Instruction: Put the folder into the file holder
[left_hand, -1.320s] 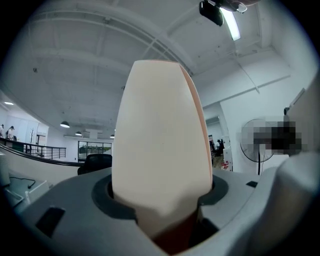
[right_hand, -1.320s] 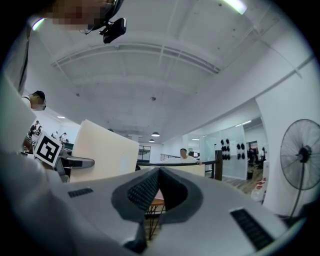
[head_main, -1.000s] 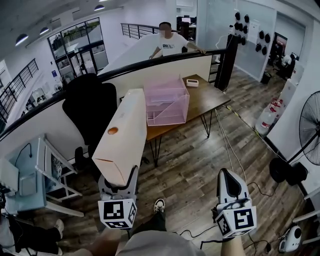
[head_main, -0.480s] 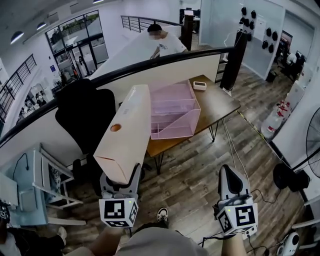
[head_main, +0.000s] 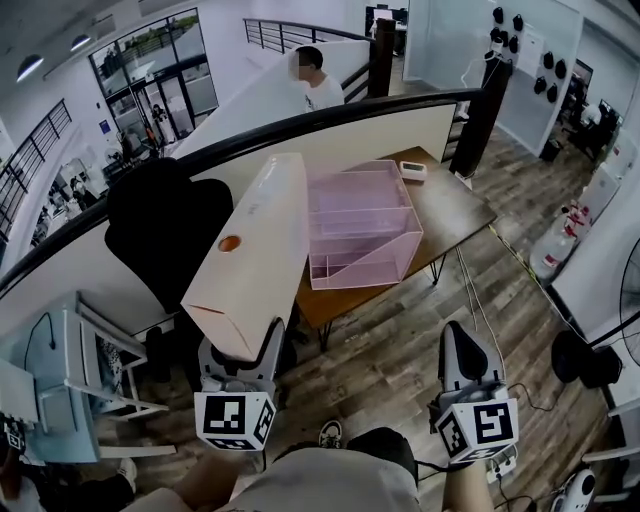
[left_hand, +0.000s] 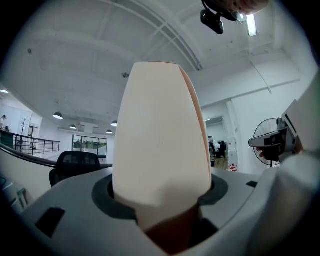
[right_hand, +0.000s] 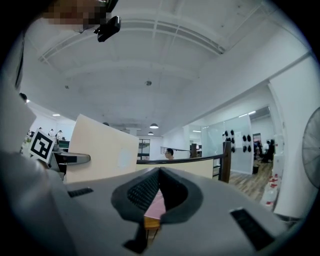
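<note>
A long cream box folder (head_main: 250, 250) with a round finger hole in its spine stands tilted up and away from me, its lower end clamped in my left gripper (head_main: 240, 352). In the left gripper view the folder (left_hand: 162, 135) fills the middle, and the left gripper (left_hand: 162, 200) has both jaws pressed against its sides. The pink see-through file holder (head_main: 365, 225) stands on the wooden table (head_main: 455, 205), just right of the folder's far end. My right gripper (head_main: 455, 345) is shut and empty, low at the right. Past the tips of the right gripper (right_hand: 159, 172) a sliver of the holder (right_hand: 155, 207) shows.
A black office chair (head_main: 165, 215) stands left of the table, behind the folder. A small white device (head_main: 411, 170) lies at the table's far corner. A curved partition with a black rail (head_main: 300, 125) runs behind, with a person (head_main: 312, 80) beyond it. A pale blue cart (head_main: 60, 365) is at left.
The table and pink holder have come nearer and shifted right in the head view. The folder stays clamped in the left gripper. The person behind the partition has moved left.
</note>
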